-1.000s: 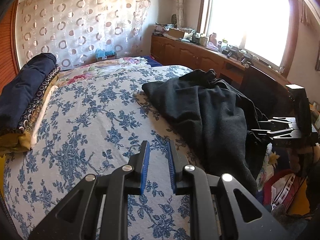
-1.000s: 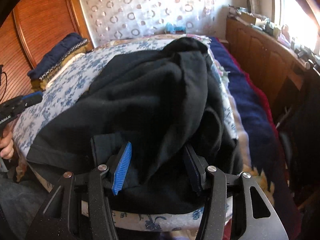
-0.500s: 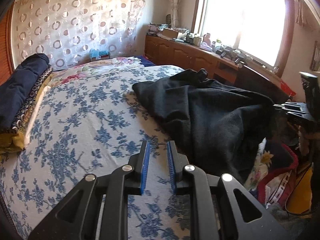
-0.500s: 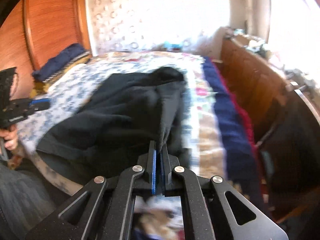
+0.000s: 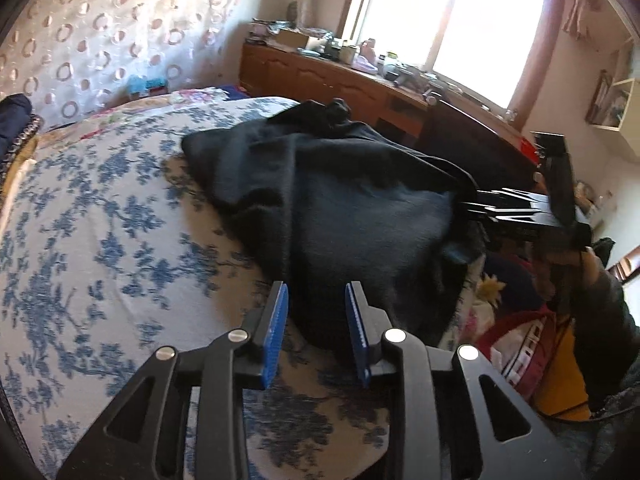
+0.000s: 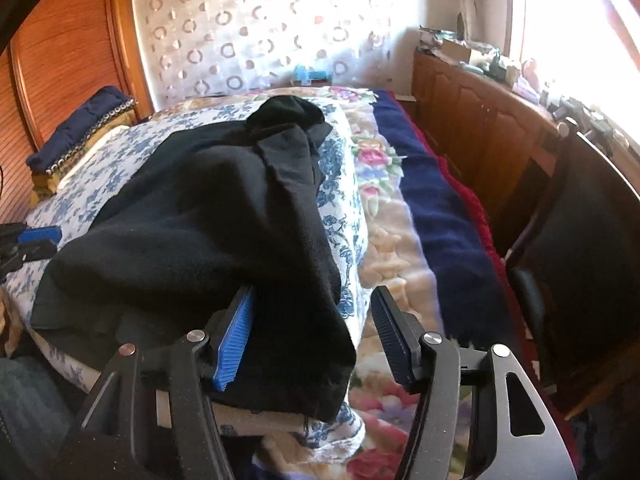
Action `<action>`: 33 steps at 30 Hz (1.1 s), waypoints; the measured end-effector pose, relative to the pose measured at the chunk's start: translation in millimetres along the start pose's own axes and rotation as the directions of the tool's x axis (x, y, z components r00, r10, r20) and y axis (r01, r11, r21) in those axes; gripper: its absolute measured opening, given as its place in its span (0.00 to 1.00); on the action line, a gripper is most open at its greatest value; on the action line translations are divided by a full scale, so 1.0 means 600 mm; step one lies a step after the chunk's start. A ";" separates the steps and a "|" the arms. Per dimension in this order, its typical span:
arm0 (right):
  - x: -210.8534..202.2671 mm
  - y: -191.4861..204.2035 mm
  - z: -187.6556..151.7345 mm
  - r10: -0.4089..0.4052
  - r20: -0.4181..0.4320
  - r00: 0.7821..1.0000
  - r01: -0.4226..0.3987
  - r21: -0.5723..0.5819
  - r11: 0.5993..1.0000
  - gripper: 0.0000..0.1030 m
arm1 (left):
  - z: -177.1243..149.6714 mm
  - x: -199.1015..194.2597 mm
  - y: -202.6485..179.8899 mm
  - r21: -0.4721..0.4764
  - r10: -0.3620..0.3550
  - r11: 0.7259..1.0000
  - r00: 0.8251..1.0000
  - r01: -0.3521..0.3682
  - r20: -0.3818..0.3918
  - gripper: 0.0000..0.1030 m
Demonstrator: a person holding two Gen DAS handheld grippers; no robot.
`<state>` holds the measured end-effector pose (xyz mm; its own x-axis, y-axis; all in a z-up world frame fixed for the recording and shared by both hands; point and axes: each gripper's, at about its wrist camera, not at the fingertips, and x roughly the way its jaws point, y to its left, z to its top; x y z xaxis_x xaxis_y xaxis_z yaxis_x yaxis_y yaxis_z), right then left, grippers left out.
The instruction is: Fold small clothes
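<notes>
At the far left of the left wrist view, a stack of folded clothes (image 5: pixel 16 128) sat at the edge of the bed, likely done and put out of the way. The blue flowered sheet (image 5: pixel 100 240) filled the left and middle of the frame and gave a flat place for folding. In the middle lay the black garment (image 5: pixel 340 208), bunched up and not yet folded, reaching toward the right side of the bed. The left gripper (image 5: pixel 316 328) sat low in the middle of the frame, its jaws narrow and opening, with the near edge of the cloth showing between them but not pinched. I think it was getting ready to grab that edge. In the right wrist view, the right gripper (image 6: pixel 312 336) was at the bottom, jaws opening wide. A hanging corner of the garment lay against the blue pad, loose, not squeezed. At the right stood a wooden cabinet (image 6: pixel 480 128) under the bright window.
</notes>
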<state>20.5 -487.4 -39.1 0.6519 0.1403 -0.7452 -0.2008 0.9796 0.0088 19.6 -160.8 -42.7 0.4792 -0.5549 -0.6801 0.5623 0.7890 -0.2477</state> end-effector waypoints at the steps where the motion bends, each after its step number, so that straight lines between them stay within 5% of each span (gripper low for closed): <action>1: 0.003 -0.002 0.000 0.001 -0.001 1.000 -0.001 0.003 1.000 0.59 | -0.001 0.002 -0.004 0.006 -0.001 1.000 1.000 0.001 -0.003 0.30; 14: 0.028 0.015 -0.011 0.039 -0.041 0.998 -0.040 -0.016 0.999 0.60 | -0.026 0.043 -0.009 0.012 0.006 1.000 0.994 -0.005 -0.108 0.36; 19: 0.026 0.025 -0.012 0.062 -0.044 0.997 -0.064 -0.040 0.997 0.29 | -0.027 0.040 -0.010 0.006 0.006 1.000 0.995 -0.005 -0.102 0.36; 24: 0.018 0.027 -0.015 0.079 -0.027 0.997 -0.080 -0.054 0.995 0.15 | -0.033 0.039 -0.011 0.017 -0.015 1.000 0.994 0.017 -0.111 0.36; 28: -0.003 0.026 -0.008 0.091 0.015 0.996 -0.090 -0.050 0.995 0.13 | -0.037 0.035 -0.020 0.035 -0.053 0.998 0.992 0.057 -0.112 0.08; 33: -0.034 0.029 0.005 0.106 0.061 0.992 -0.103 -0.053 0.993 0.13 | -0.019 -0.012 -0.032 0.061 -0.092 0.994 0.996 0.093 -0.012 0.01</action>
<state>6.1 -472.5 -21.6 0.6705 0.2518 -0.6978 -0.3048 0.9511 0.0502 -2.6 -169.1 -41.1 0.4170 -0.6221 -0.6626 0.6446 0.7164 -0.2670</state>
